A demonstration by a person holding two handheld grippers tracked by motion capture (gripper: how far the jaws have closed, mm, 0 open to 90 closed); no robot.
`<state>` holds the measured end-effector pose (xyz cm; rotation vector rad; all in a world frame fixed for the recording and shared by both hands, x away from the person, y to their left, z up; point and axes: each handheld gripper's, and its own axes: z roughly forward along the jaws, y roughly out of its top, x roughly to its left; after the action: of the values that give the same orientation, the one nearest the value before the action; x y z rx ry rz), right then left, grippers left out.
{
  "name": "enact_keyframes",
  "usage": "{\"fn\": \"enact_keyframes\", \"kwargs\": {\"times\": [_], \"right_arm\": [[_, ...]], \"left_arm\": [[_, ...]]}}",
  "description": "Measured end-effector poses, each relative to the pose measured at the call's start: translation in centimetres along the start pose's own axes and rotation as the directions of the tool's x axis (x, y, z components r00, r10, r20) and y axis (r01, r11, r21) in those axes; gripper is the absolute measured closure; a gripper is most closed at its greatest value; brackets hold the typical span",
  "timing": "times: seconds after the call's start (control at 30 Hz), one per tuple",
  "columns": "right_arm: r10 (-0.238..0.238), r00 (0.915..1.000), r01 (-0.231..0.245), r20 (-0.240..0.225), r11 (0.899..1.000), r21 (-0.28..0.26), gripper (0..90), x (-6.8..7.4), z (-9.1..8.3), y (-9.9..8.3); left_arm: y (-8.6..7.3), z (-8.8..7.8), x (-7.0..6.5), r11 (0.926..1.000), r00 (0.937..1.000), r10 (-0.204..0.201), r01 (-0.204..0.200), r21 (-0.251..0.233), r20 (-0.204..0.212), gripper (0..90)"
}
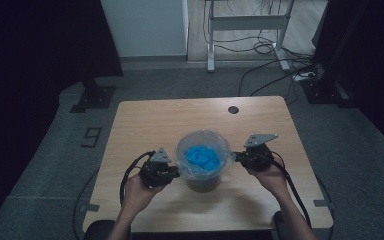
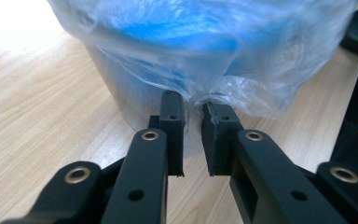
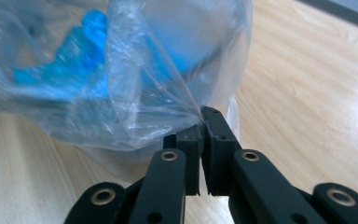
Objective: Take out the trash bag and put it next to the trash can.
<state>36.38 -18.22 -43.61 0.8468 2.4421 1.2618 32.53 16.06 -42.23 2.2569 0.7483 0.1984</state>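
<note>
On the light wooden table [image 1: 145,120] stands a small dark round bin [image 1: 204,181], lined with a clear thin plastic bag [image 1: 202,142] that holds crumpled blue material [image 1: 203,156]. The bin is a little toward the person from the middle of the table, between the two hands.

The left gripper [image 1: 172,173] meets the bag at 9 o'clock of the bin's rim, and the right gripper [image 1: 235,157] at 3 o'clock. In the left gripper view, the jaws are almost closed, pinching a gathered fold of the bag's film [image 2: 205,95] at their tips. In the right gripper view, the jaws are also narrow and clamp a twisted bit of the bag [image 3: 193,112].

I judge that the step in hand is lifting the bag out of the bin by its two opposite edges. The next move calls for an even, straight pull upward with both hands, because the film is thin and may slip or tear, and the bin may rise together with it.
</note>
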Motion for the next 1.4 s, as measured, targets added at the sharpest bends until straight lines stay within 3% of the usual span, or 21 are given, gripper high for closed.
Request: {"fn": "enact_keyframes", "kwargs": {"times": [0.17,0.37,0.43,0.63,0.87,1.03,1.1,1.13,1.2,1.27,1.33,1.4], "right_arm": [[0.007,0.9999,-0.006,0.013,1.0,-0.019,86.7,0.4,-1.2,1.1],[-0.033,0.9985,0.034,0.043,0.999,-0.025,86.8,0.9,-2.3,2.7],[-0.048,0.9971,0.05,0.059,0.998,-0.032,86.8,0.9,-2.6,3.4],[-0.078,0.9956,0.081,0.051,0.995,-0.053,86.6,0.6,-2.5,5.7],[-0.121,0.9895,0.113,-0.079,0.989,-0.096,85.4,1.8,0.0,8.2],[-0.122,0.9705,0.099,-0.208,0.988,-0.119,82.4,2.3,1.7,8.9],[-0.134,0.9642,0.108,-0.229,0.987,-0.119,74.3,2.5,2.3,9.0],[-0.136,0.9623,0.113,-0.235,0.988,-0.109,65.3,2.6,2.6,9.1],[-0.147,0.9661,0.129,-0.212,0.987,-0.095,46.4,2.9,3.3,9.1],[-0.137,0.9714,0.125,-0.194,0.989,-0.073,33.4,3.1,4.1,9.0],[-0.131,0.9705,0.121,-0.202,0.991,-0.062,27.3,3.3,4.8,8.9],[-0.141,0.9676,0.131,-0.209,0.989,-0.063,30.7,3.6,5.3,9.0]], "left_arm": [[0.6,-1.3,0.1,0.9997,0.9999,0.001,-0.001,-0.023,0.011,80.8],[1.9,-2.5,0.1,0.9982,0.9996,0.017,-0.016,-0.058,0.022,82.2],[2.5,-3.0,0.1,0.9975,0.9996,0.027,-0.027,-0.066,-0.002,83.7],[4.6,-3.6,1.2,0.9963,0.9996,0.029,-0.029,-0.081,-0.007,84.0],[7.4,-1.9,1.8,0.9971,0.9978,0.062,-0.063,-0.041,-0.024,83.8],[8.7,-0.5,2.2,0.9972,0.9971,0.072,-0.073,-0.02,-0.025,83.5],[9.1,0.0,2.3,0.997,0.9969,0.076,-0.076,-0.016,-0.021,83.4],[9.4,0.2,2.2,0.9971,0.9972,0.074,-0.074,-0.018,-0.014,83.4],[9.8,0.5,2.1,0.9957,0.9959,0.09,-0.09,-0.02,0.007,83.2],[10.4,0.8,1.7,0.9941,0.9941,0.106,-0.106,-0.023,0.021,83.2],[10.9,1.0,1.2,0.9923,0.9919,0.122,-0.121,-0.027,0.036,83.2],[11.4,1.2,0.5,0.9895,0.9885,0.142,-0.141,-0.032,0.051,83.3]]}}
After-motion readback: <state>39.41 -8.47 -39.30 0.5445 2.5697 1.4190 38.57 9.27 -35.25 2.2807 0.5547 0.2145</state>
